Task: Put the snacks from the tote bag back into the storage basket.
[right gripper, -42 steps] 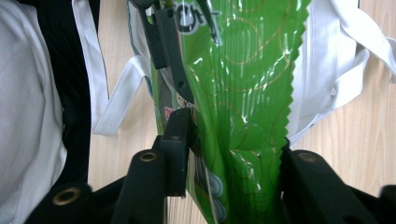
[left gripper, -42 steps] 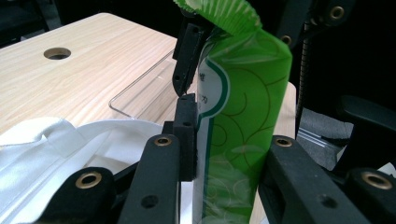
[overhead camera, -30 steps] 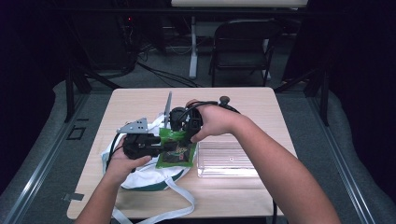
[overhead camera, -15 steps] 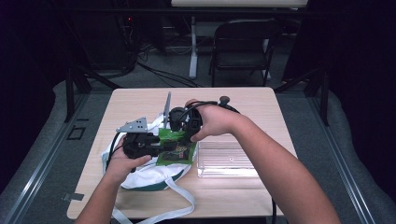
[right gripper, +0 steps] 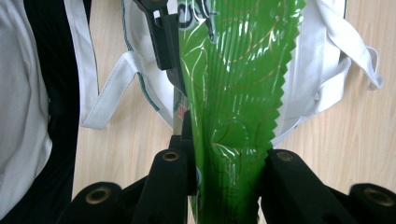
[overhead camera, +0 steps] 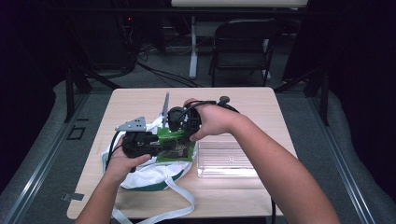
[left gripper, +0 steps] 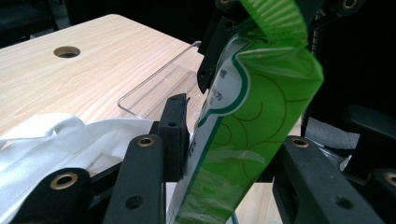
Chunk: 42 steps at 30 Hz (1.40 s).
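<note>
Spanning both tools: green packet [overhead camera: 175,144]

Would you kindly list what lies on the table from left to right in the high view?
White cloth bag → left tool → green packet → right tool → clear plastic tray.

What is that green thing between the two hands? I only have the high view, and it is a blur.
Observer: A green snack packet with a crimped, serrated seal; the right claw is shut on that end.
Operator: And the left claw?
Observer: The left claw is shut on the other end of the packet.
Operator: Is the packet inside the clear tray?
Observer: No. The clear tray lies behind it, and white cloth bag lies beneath it.
</note>
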Each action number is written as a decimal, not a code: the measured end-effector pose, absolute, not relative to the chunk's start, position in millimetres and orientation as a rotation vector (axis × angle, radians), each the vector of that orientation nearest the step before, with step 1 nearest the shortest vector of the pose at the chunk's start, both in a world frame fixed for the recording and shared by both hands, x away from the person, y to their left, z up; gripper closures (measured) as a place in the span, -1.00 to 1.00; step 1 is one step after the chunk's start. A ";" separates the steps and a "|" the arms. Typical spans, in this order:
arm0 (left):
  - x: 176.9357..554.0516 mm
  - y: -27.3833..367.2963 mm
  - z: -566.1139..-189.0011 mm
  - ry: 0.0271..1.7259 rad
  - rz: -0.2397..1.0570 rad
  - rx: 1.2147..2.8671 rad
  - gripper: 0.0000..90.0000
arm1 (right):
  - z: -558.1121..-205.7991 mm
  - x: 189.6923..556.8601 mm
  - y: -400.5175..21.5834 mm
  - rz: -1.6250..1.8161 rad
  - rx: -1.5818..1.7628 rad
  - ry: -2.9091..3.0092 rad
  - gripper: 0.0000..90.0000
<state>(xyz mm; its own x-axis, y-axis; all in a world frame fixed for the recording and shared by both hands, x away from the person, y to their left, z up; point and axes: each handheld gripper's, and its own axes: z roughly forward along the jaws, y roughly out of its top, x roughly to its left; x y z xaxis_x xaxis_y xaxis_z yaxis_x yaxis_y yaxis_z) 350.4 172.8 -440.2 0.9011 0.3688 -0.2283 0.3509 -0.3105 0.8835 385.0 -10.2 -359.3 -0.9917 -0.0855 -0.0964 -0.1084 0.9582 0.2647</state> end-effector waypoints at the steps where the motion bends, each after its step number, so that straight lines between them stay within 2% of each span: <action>1: 350.4 172.9 -440.2 0.530 0.019 1.919 0.44 | -359.1 385.0 -10.2 0.415 -0.150 3.025 0.69; 17: 352.7 174.8 -442.4 0.568 0.051 1.919 0.29 | -351.3 386.5 -17.0 0.387 -0.144 2.986 0.69; 42: 356.2 178.5 -445.5 0.608 0.058 1.916 0.28 | -338.5 393.3 -50.6 0.362 -0.055 2.932 0.69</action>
<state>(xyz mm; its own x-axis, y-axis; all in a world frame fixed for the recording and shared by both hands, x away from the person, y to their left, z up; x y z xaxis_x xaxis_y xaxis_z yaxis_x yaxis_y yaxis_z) 356.2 178.5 -445.5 0.8684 0.4372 -0.2341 0.3848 -0.2961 0.8742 393.3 -50.6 -338.5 -0.9819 -0.0138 -0.1887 -0.0593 0.9696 0.2376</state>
